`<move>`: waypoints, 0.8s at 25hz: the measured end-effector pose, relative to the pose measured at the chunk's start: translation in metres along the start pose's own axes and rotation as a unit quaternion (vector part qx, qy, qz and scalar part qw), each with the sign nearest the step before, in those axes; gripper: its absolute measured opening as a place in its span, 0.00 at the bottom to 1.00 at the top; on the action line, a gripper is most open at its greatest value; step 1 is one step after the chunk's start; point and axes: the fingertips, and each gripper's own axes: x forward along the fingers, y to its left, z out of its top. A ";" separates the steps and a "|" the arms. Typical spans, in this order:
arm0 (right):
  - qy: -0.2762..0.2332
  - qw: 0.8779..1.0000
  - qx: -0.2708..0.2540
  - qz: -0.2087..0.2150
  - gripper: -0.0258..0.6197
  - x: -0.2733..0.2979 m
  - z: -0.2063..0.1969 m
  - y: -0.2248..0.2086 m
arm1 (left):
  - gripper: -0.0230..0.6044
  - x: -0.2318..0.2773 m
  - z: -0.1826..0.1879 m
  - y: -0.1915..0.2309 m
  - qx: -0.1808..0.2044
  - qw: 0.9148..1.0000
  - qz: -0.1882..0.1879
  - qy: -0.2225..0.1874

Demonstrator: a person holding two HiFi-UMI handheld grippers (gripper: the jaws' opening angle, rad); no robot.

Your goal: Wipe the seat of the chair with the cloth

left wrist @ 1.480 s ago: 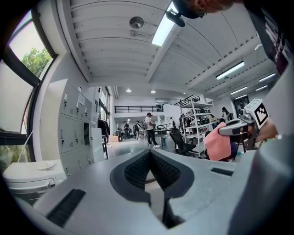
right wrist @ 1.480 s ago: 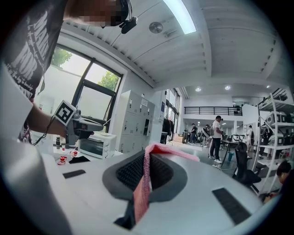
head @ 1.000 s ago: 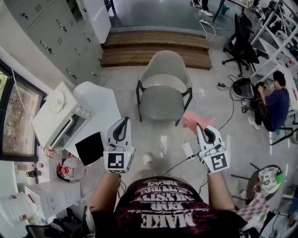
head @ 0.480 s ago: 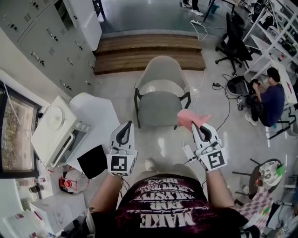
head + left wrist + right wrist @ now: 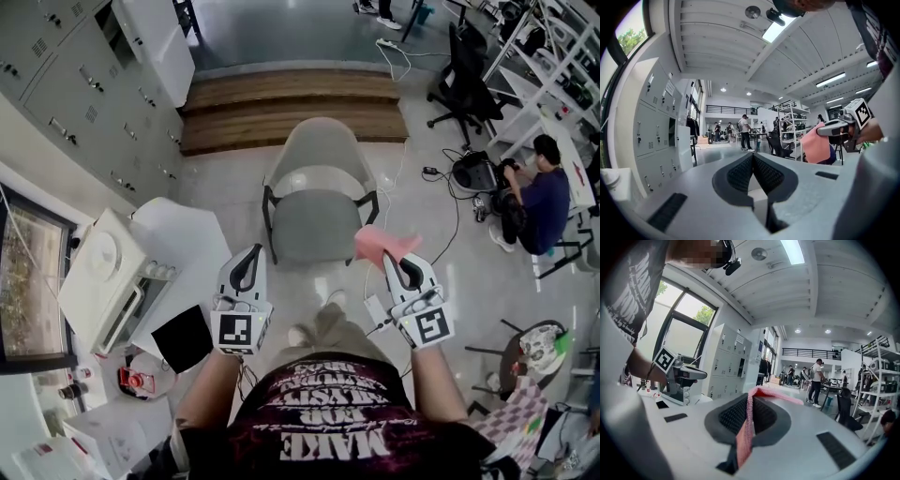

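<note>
A grey chair with a curved back and black legs stands on the floor ahead of me, its seat bare. A pink cloth hangs from my right gripper, which is shut on it just right of the seat's front corner. In the right gripper view the cloth is pinched between the dark pads. My left gripper is shut with nothing in it, held left of the seat's front edge. From the left gripper view, the cloth and right gripper show at the right.
A white table with a toaster oven and a black pad stands at my left. Grey lockers line the left wall. Wooden steps lie behind the chair. Cables run over the floor at right, near a seated person.
I have stepped closer to the chair. Both grippers keep their pose, the right one still holding the pink cloth, now nearer the seat's front right corner.
</note>
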 end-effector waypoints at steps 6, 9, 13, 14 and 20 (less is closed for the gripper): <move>0.003 1.000 0.004 0.012 0.05 0.027 -0.008 -0.024 | 0.04 0.033 -0.005 0.008 0.000 1.000 0.008 0.012; 0.006 1.000 0.009 0.021 0.05 0.043 -0.016 -0.040 | 0.04 0.055 -0.007 0.012 0.000 1.000 0.015 0.016; 0.011 0.999 0.014 0.035 0.05 0.066 -0.027 -0.063 | 0.04 0.085 -0.003 0.017 0.005 0.999 0.025 0.020; 0.011 0.999 0.015 0.038 0.05 0.072 -0.029 -0.069 | 0.04 0.092 -0.002 0.019 0.005 0.999 0.030 0.026; 0.003 0.998 0.023 0.055 0.05 0.103 -0.041 -0.106 | 0.04 0.130 0.002 0.025 0.015 0.998 0.050 0.024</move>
